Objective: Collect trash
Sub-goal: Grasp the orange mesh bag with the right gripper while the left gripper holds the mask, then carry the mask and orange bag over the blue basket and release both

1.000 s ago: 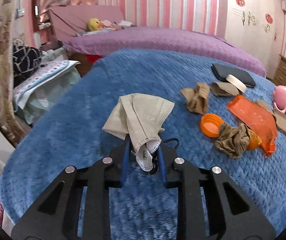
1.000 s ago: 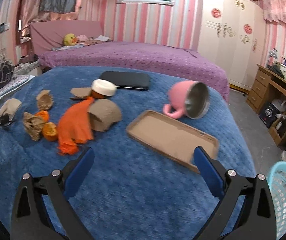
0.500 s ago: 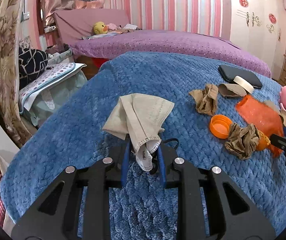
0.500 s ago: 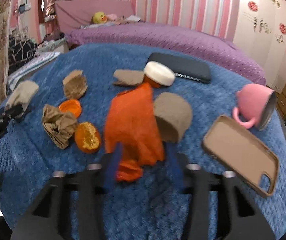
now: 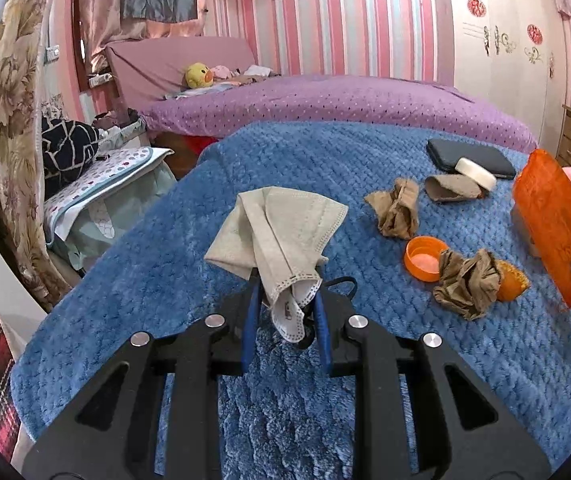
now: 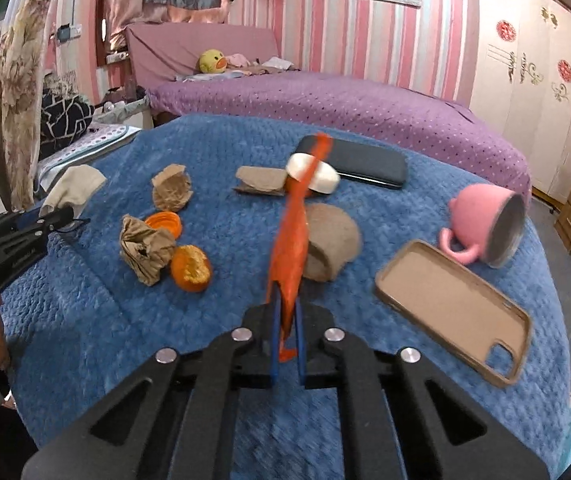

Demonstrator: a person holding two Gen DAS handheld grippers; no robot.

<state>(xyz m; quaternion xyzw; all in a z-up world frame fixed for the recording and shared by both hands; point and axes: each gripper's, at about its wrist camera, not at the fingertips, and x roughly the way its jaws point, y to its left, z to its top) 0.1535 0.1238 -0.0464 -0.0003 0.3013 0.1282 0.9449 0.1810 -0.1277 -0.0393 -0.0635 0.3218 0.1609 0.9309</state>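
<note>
holding a beige face mask pinched between its closed fingers, the left gripper sits raised above the blue blanket. the right gripper is clamped on an orange plastic wrapper, lifted upright off the blanket. crumpled brown paper, an orange peel and an orange cap lie together on the blanket, left of the wrapper.

The blanket is thick, fuzzy blue cloth with a quilted weave. The mask is matt beige fabric with a stitched edge. The bag is thin, shiny orange plastic. The paper wad is crumpled, rough and brown. The cap is smooth orange plastic. The far-right mug is matt pink outside, dull metal inside.
</note>
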